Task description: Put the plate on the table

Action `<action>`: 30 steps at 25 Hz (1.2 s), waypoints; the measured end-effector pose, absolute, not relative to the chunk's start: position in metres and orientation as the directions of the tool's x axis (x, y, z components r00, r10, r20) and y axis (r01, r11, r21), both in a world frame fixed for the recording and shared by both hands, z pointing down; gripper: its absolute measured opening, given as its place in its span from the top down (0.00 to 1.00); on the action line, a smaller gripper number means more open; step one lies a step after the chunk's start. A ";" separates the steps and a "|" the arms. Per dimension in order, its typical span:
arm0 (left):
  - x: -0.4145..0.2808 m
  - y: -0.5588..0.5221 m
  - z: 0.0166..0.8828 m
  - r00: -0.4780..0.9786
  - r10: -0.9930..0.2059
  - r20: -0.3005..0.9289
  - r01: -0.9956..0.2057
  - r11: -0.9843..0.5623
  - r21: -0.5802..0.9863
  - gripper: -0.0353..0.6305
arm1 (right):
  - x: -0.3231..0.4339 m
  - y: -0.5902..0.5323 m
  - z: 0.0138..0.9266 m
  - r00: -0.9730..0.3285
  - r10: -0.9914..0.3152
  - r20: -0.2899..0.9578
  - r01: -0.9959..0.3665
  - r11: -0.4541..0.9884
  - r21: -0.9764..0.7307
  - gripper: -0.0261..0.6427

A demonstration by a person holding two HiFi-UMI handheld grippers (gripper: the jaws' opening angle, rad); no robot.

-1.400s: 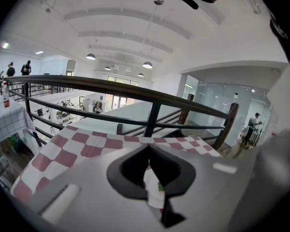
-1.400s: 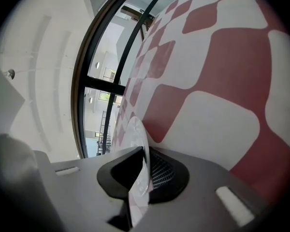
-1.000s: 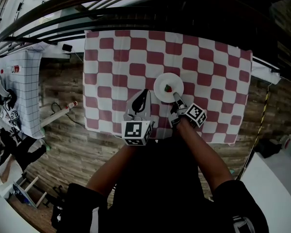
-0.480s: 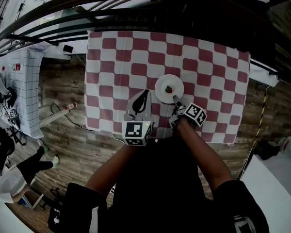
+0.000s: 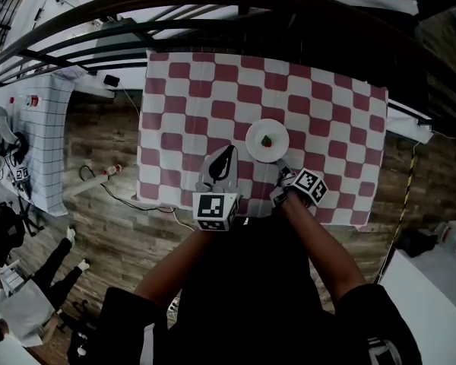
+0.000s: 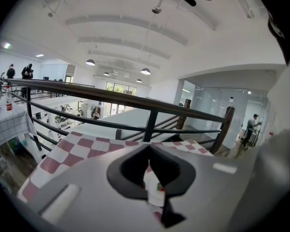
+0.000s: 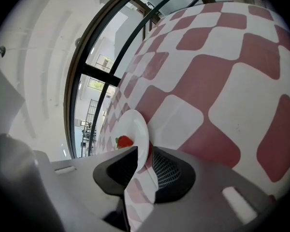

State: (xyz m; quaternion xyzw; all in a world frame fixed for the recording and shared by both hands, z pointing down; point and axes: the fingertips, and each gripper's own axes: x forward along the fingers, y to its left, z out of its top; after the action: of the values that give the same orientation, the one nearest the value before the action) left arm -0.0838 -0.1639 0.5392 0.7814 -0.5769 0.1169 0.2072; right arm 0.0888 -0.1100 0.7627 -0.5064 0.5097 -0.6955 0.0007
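Head view: the table (image 5: 330,112), under a red-and-white checked cloth, fills the upper middle of the frame, with plank floor on either side and a dark railing across the top. The person's two forearms reach up from the lower edge toward the table's near side.

The plate (image 5: 258,147) lies flat on the cloth, a little right of the frame's centre, so the putting-down itself looks done; as I judge it, what is left is only to draw the tool clear.

The right gripper (image 5: 282,168) sits just below and to the right of the plate, angled steeply down, its marker cube (image 5: 310,186) behind it. In the right gripper view its jaws stand apart and have just been opening: the plate's near rim (image 7: 138,129) sits at the mouth of the gap, and neither pad presses on it. It has let go.

The left gripper (image 5: 226,153) is to the plate's lower left, over the cloth, pointing shallowly downward. Its jaws meet at the tips and grasp nothing.

A small red fruit, seemingly a strawberry (image 5: 266,140), rests at the plate's middle.
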 end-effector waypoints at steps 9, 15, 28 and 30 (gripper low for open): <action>-0.083 -0.131 0.529 0.336 -0.856 0.394 -0.940 -0.277 0.200 0.93 | 0.098 -0.106 0.725 -0.467 -0.614 0.636 -0.470 -0.436 -0.767 0.82; -0.078 -0.102 0.519 0.360 -0.858 0.366 -0.930 -0.300 0.214 0.93 | 0.092 -0.088 0.689 -0.460 -0.668 0.585 -0.480 -0.367 -0.797 0.85; -0.077 -0.044 0.485 0.392 -0.873 0.289 -0.913 -0.331 0.240 0.93 | 0.065 -0.046 0.583 -0.468 -0.775 0.424 -0.554 -0.117 -0.824 0.96; -0.076 -0.037 0.482 0.402 -0.872 0.280 -0.909 -0.341 0.240 0.93 | 0.059 -0.045 0.560 -0.466 -0.798 0.383 -0.588 -0.045 -0.807 0.96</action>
State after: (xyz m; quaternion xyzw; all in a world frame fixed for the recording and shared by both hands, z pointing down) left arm -0.0764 -0.0366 0.4817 0.8174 -0.5446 0.0511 0.1807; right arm 0.0589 -0.0446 0.5597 -0.5068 0.6836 -0.5153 0.1015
